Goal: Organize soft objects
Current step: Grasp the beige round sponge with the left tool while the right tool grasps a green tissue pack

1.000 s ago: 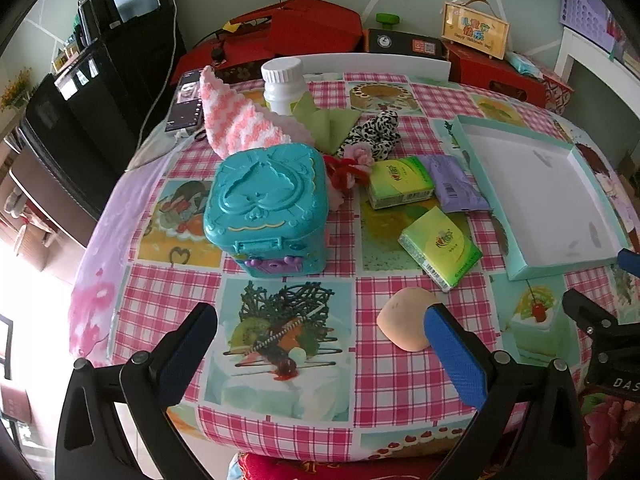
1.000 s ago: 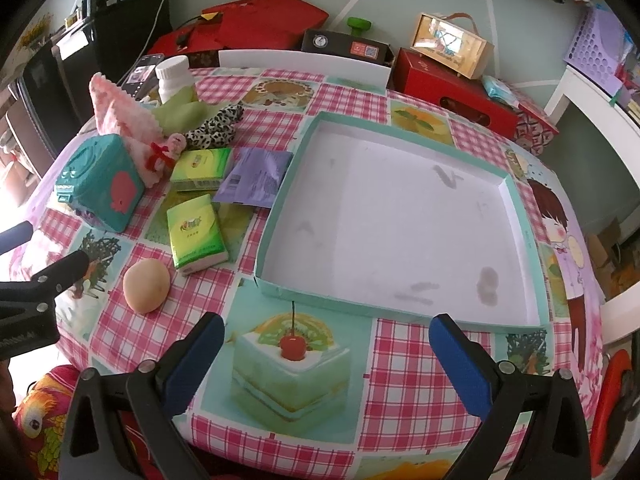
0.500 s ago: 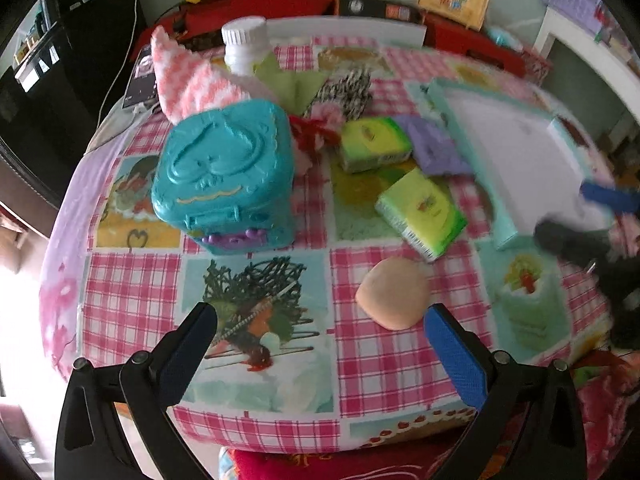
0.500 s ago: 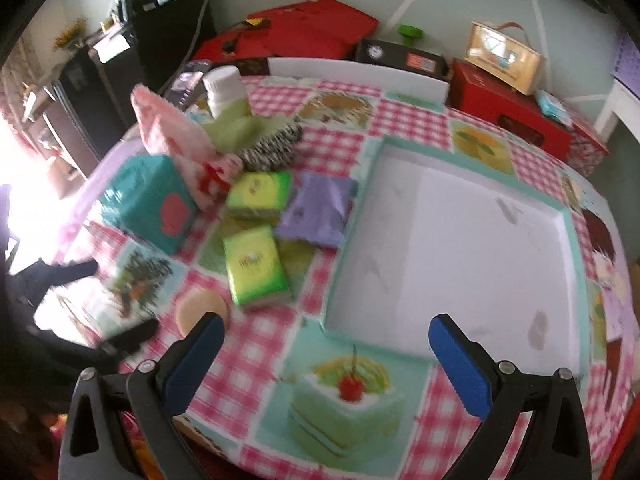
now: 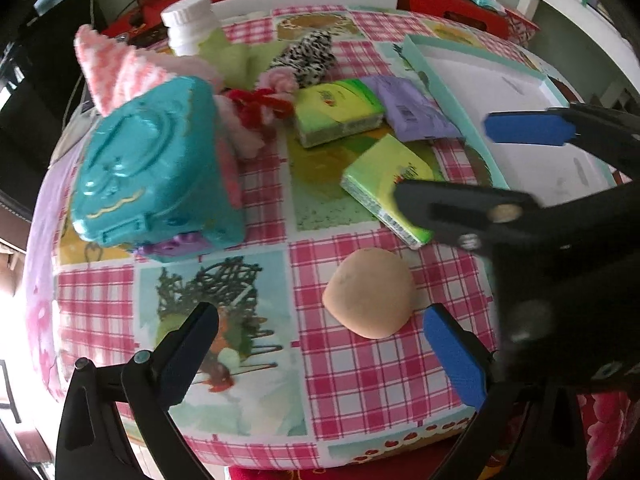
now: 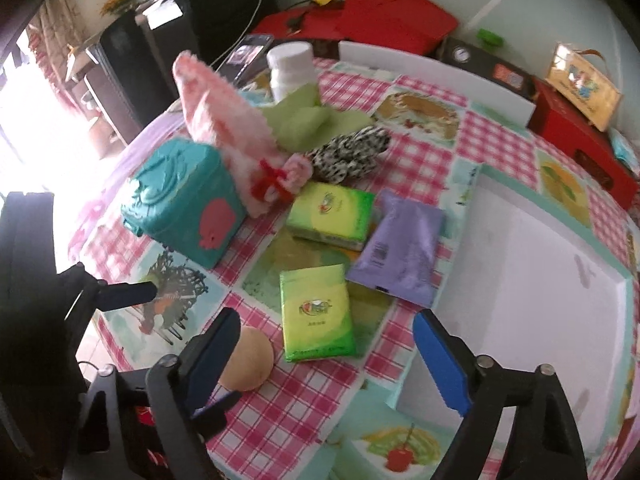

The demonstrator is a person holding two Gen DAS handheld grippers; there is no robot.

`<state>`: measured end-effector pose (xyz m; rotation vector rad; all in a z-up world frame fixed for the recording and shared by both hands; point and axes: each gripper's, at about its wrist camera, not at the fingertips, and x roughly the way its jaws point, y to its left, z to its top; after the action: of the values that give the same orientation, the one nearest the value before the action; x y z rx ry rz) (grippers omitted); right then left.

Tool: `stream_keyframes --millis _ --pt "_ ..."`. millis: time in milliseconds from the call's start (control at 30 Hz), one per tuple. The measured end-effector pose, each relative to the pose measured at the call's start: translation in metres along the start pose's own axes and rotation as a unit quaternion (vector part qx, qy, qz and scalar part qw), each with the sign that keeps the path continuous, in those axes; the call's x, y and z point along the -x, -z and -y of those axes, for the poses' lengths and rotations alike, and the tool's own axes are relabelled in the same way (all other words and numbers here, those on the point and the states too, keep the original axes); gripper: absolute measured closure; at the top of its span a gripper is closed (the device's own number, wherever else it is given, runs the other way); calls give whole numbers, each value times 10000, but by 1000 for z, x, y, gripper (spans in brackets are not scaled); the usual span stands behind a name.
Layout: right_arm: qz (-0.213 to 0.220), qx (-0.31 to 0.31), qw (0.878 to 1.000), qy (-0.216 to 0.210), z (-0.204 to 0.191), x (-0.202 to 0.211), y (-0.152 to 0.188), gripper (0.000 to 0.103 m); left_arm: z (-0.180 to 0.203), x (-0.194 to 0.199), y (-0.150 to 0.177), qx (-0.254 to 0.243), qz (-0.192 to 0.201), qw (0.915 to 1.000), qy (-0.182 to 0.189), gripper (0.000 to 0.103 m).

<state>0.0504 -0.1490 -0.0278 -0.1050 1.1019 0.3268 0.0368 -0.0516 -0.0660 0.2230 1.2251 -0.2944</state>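
Both my claws sit lower and closer to the cluttered end of the table than a second ago, and my right claw (image 6: 326, 354) now reaches across the left wrist view, where before only its tip showed at the edge. Its jaws are closing with nothing pressed between them; the near tissue pack (image 6: 316, 316) lies in the gap at 12 o'clock, and the sponge (image 6: 246, 360) peeks out beside the left finger at 9 o'clock. My left claw (image 5: 320, 354) is released and empty, jaws wide; the sponge (image 5: 368, 292) lies just ahead of it at 1 o'clock, apart from both fingers. Beyond, at 12 o'clock, sit a second tissue pack (image 5: 340, 114) and a purple pouch (image 5: 416, 110). At 10 o'clock stands the teal box (image 5: 156, 168). At 2 o'clock is the tray (image 5: 448, 92).
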Motion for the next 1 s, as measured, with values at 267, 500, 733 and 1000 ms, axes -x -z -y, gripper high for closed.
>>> stream_keyframes --millis 267,500,733,1000 --pt "-189 57 9995 -233 -1 -24 -1 23 20 -23 -7 -198 -123 9997 82 1" --pt "-291 43 9992 -267 3 -38 -3 30 18 -41 -12 -33 -230 9997 113 19" --pt "-404 13 9989 -257 5 -47 0 38 7 -45 -15 197 -119 9997 98 35" --pt "-271 -16 9994 -194 9 -50 0 45 2 -48 -18 262 -69 9996 99 36"
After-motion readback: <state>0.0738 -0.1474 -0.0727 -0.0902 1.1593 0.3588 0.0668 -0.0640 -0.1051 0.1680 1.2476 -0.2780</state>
